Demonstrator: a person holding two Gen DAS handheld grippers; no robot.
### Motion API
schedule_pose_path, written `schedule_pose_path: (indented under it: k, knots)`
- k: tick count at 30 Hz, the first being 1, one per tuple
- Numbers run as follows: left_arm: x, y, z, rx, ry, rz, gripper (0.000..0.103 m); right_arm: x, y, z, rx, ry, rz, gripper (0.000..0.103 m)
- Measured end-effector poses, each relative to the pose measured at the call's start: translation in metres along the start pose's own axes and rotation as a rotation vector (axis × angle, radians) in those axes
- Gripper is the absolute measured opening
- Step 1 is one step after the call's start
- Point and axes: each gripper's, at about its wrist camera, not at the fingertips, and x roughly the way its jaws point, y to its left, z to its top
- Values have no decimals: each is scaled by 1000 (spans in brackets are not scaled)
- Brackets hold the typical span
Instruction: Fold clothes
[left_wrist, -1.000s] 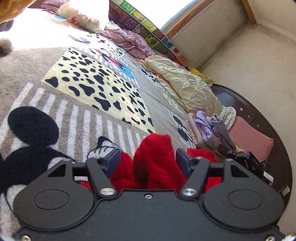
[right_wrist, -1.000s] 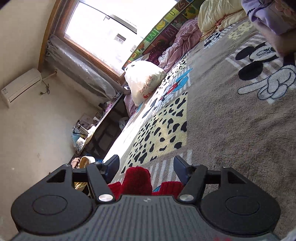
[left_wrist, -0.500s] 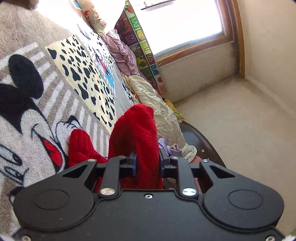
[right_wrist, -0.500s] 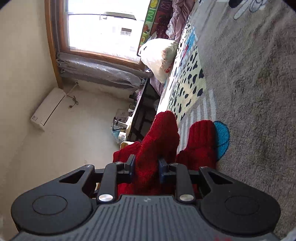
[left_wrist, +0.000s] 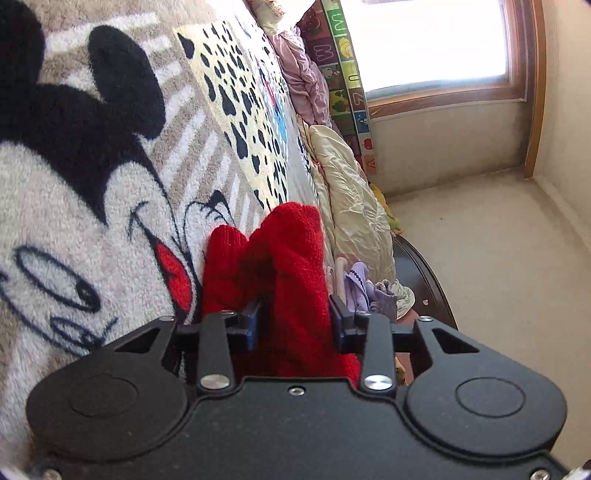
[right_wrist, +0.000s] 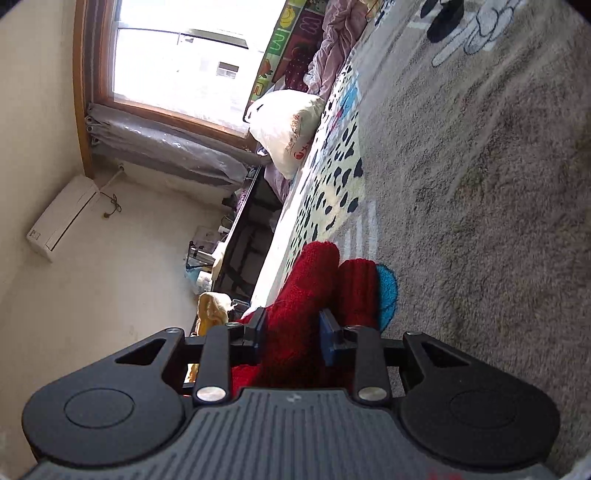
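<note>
Half a second ago both grippers were squeezed tight on the red knit sweater (left_wrist: 291, 266). Now the pads have moved a little way apart on each one, so the squeeze looks looser. A second ago they were wide open with the wool bunched between them. This looks like a let-go after a lift, or a change of grip, so one fold may be nearly done.

On the left gripper (left_wrist: 295, 325) the blue pads (left_wrist: 252, 326) sit partly open. A thick roll of red wool fills the gap and touches both pads. It is not pinched thin any more, but I cannot tell if it is fully let go.

The right gripper (right_wrist: 292, 339) is the same. Its blue pads (right_wrist: 327, 341) are partly open, and the red knit sweater (right_wrist: 306, 291) sits between them, touching both.

The sweater is at the near edge of the fluffy cartoon-mouse blanket (left_wrist: 92, 177) on the bed. One red part sticks up between the fingers and another lump lies just beside it on the blanket. A pile of purple clothes (left_wrist: 360, 291) waits near the bed's far side.
</note>
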Motion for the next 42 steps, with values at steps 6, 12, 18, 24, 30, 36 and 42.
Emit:
schedule_pose_path:
  k: [6, 12, 18, 24, 30, 36, 42]
  knots:
    - [-23, -81, -30, 565, -104, 78, 65, -19, 99, -22, -639, -95, -76, 52]
    - [32, -80, -83, 979, 129, 226, 67, 18, 83, -66, -782, 117, -202, 49]
    - [40, -62, -87, 1088, 160, 225, 74, 14, 78, -86, -823, 85, -249, 50]
    - [13, -72, -81, 1020, 147, 191, 73, -6, 73, -50, -631, 83, -103, 51]
    - [-4, -81, -52, 867, -77, 95, 71, 12, 88, -31, -787, -11, -150, 53]
    - [44, -69, -52, 971, 89, 206, 71, 48, 76, -38, -839, 155, -197, 61]
    - [53, -55, -49, 997, 195, 242, 70, 46, 54, -44, -743, 149, -188, 63]
